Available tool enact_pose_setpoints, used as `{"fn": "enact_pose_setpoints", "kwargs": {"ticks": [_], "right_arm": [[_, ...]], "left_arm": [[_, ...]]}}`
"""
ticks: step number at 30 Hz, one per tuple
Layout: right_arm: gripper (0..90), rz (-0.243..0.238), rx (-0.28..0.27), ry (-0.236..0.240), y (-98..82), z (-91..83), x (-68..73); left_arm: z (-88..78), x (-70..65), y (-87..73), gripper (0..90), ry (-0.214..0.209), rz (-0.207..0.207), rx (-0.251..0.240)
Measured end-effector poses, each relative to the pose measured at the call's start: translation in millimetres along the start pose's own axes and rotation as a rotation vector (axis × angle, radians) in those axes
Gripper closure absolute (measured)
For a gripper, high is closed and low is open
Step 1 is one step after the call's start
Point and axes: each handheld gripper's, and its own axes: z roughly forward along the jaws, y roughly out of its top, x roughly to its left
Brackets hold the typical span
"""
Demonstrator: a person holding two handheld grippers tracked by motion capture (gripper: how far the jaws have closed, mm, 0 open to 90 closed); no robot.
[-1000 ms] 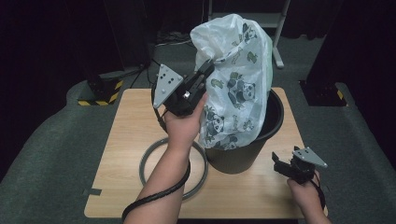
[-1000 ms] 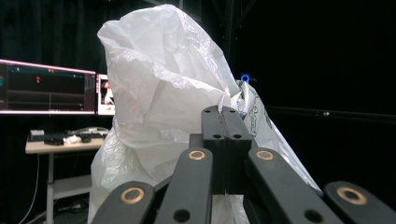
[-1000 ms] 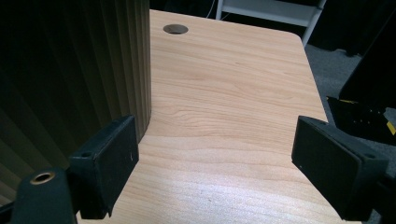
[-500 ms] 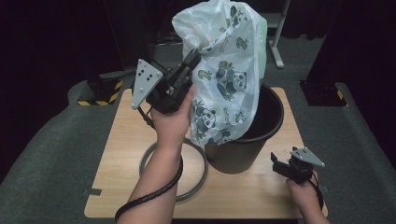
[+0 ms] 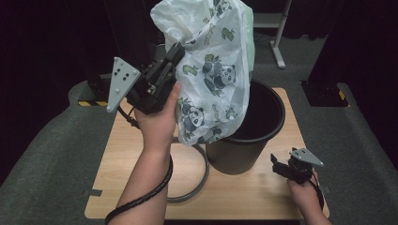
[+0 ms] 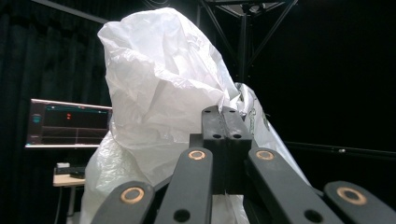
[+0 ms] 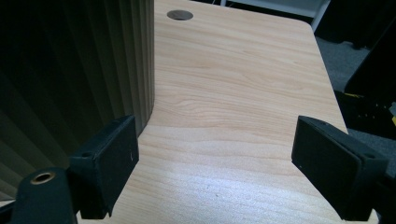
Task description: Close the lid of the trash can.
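My left gripper point(image 5: 176, 50) is raised above the table's left half, shut on a white plastic bag printed with pandas point(image 5: 213, 70). The bag hangs from the jaws, and its lower end dips to the rim of the black ribbed bin point(image 5: 253, 140). In the left gripper view the shut jaws point(image 6: 223, 114) pinch the crumpled bag point(image 6: 159, 84). My right gripper point(image 5: 280, 166) rests low by the bin's right side, near the table's front edge. Its jaws point(image 7: 215, 158) stand open with nothing between them, and the bin's wall point(image 7: 70, 70) is just to their left.
A grey hoop point(image 5: 199, 180) lies flat on the wooden table point(image 5: 136, 154), left of the bin's base. The table has a cable hole point(image 7: 180, 15) at its far side. A lit monitor point(image 6: 70, 123) stands beyond the bag. Dark floor surrounds the table.
My left hand has carried the bag up and to the left, drawing more of it out of the bin. The right gripper has stayed put.
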Motion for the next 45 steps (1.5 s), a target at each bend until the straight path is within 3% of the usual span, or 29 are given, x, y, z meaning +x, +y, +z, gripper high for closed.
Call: {"fn": "enact_pose_setpoints", "kwargs": {"ticks": [18, 26, 36, 45], "right_arm": [[14.8, -0.007, 0.012, -0.002, -1.0, 4.9, 0.2], [14.8, -0.006, 0.019, -0.004, -1.1, 7.6, -1.0], [14.9, -0.007, 0.035, -0.016, -4.1, 9.3, -2.3], [15.0, 0.007, 0.058, -0.015, -9.1, 12.9, -6.5]], "left_arm": [[-42.9, 33.4, 10.7, 90.0, 0.085, -0.02, -0.014], [-56.5, 40.1, 20.8, 89.9, 0.109, 0.003, -0.021], [-71.3, 65.6, 7.9, 89.9, 0.196, 0.006, 0.054], [-71.2, 81.5, -11.1, 89.9, 0.239, 0.012, 0.121]]}}
